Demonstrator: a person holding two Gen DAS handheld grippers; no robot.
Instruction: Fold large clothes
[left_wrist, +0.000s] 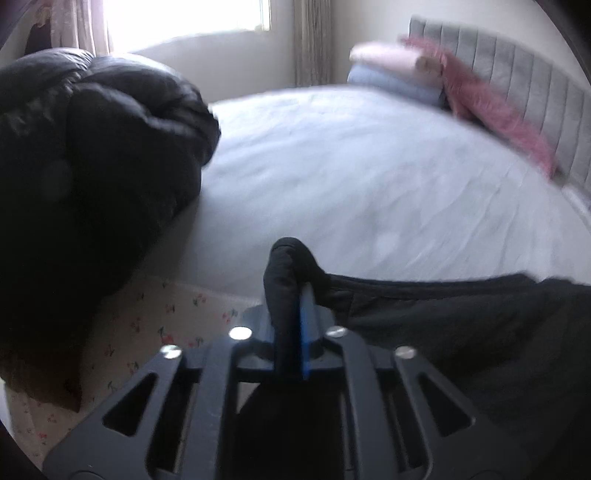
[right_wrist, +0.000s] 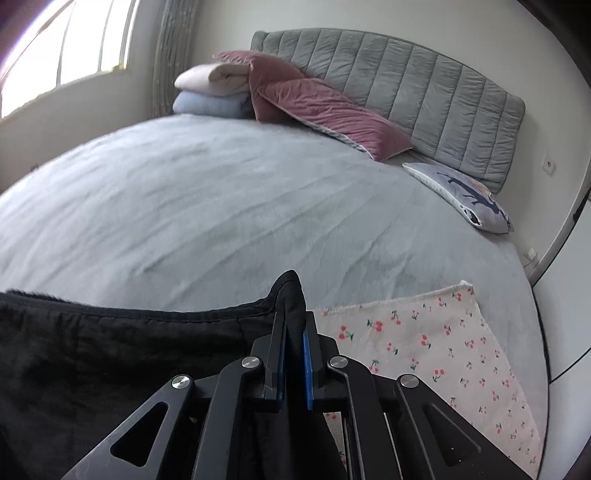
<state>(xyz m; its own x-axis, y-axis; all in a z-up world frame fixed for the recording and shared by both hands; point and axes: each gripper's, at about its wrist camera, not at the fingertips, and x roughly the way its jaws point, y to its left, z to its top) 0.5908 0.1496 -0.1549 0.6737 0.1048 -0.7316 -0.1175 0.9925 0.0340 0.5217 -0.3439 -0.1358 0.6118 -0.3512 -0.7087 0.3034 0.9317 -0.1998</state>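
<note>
A black garment (left_wrist: 461, 317) is held stretched between my two grippers above the near edge of the bed. My left gripper (left_wrist: 295, 291) is shut on one bunched corner of it; the cloth runs off to the right. My right gripper (right_wrist: 293, 317) is shut on the other corner, and the black garment (right_wrist: 110, 354) spreads to the left and hangs below. The cloth hides the fingertips of both grippers.
A grey bedsheet (right_wrist: 221, 206) covers the bed. A black puffy jacket (left_wrist: 92, 166) lies at the left. A cherry-print cloth (right_wrist: 443, 350) lies at the near edge. Folded blankets (right_wrist: 210, 92), pink pillows (right_wrist: 325, 107), a printed pillow (right_wrist: 461, 195) and a grey headboard (right_wrist: 424, 92) stand at the far end.
</note>
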